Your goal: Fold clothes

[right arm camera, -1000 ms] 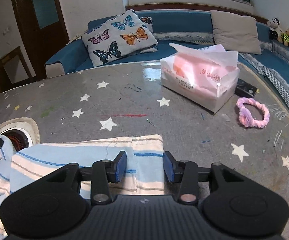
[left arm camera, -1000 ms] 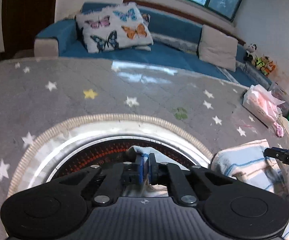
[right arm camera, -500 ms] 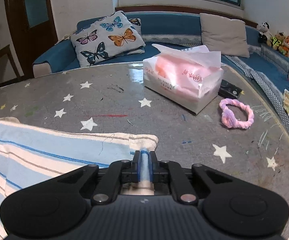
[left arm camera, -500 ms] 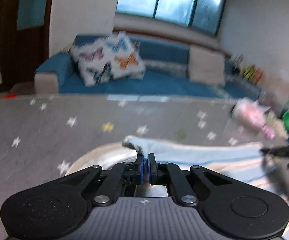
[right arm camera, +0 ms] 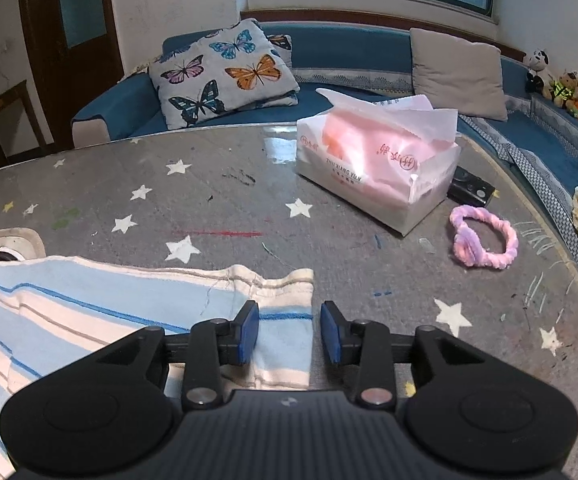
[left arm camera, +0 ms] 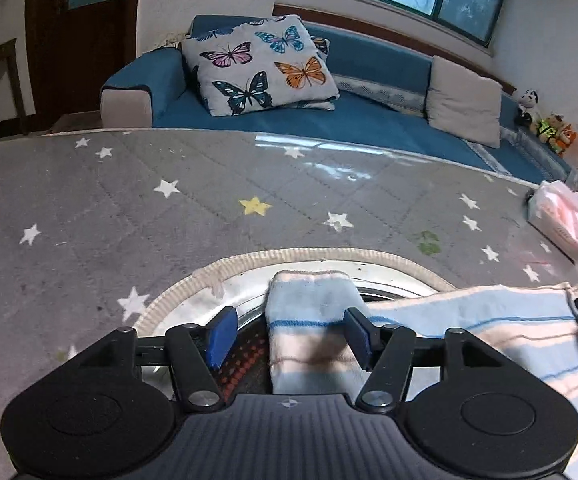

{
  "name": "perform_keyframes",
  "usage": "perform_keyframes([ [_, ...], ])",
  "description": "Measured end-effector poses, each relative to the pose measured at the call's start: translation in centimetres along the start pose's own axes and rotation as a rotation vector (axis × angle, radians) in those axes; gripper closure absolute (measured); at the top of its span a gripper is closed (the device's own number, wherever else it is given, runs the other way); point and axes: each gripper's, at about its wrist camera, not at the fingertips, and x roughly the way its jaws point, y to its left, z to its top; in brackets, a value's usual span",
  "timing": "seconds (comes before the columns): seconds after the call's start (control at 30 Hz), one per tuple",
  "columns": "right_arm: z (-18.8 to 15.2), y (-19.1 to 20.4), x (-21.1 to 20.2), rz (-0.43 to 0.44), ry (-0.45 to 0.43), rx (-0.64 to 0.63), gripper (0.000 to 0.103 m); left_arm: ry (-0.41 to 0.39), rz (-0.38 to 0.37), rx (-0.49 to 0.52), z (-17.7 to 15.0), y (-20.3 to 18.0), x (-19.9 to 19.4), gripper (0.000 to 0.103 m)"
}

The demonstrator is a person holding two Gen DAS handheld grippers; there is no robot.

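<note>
A striped cloth (left arm camera: pixel 469 320) in pale blue, cream and thin blue lines lies folded on the grey star-patterned table (left arm camera: pixel 209 200). Its left end (left arm camera: pixel 309 300) rests over the round burner hole in the table. My left gripper (left arm camera: pixel 289 334) hangs over that end with its jaws opening; the cloth lies between the blue pads, loose. In the right wrist view the cloth's right corner (right arm camera: pixel 285 308) lies flat between the pads of my right gripper (right arm camera: pixel 289 332), whose jaws are also opening and no longer pinch it.
A pink tissue pack (right arm camera: pixel 377 164) stands at the back right of the table, with a purple scrunchie (right arm camera: pixel 483 236) and a small black box (right arm camera: pixel 471 188) beside it. The burner hole's braided rim (left arm camera: pixel 249 264) curves ahead of my left gripper. A blue sofa (left arm camera: pixel 369 120) with cushions runs behind the table.
Both grippers were shut on the cloth's ends half a second ago and have let go. The cloth edge that the left gripper held up now lies on the table.
</note>
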Motion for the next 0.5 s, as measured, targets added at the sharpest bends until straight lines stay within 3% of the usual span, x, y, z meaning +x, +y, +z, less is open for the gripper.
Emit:
perform_keyframes([
  [0.1,0.0,0.2,0.1,0.01,-0.003,-0.006,0.072,0.002,-0.01,0.009,-0.2,-0.4,1.0,0.055],
  [0.13,0.0,0.2,0.1,0.013,-0.004,-0.008,0.074,0.006,-0.015,0.014,-0.3,-0.5,1.3,0.065],
  [0.23,0.1,0.4,0.1,0.027,-0.006,-0.008,0.095,-0.007,0.003,0.04,-0.6,-0.9,1.5,0.099],
  [0.5,1.5,2.1,-0.9,0.035,-0.087,-0.01,0.099,-0.136,0.088,0.042,0.4,1.9,-2.2,0.1],
])
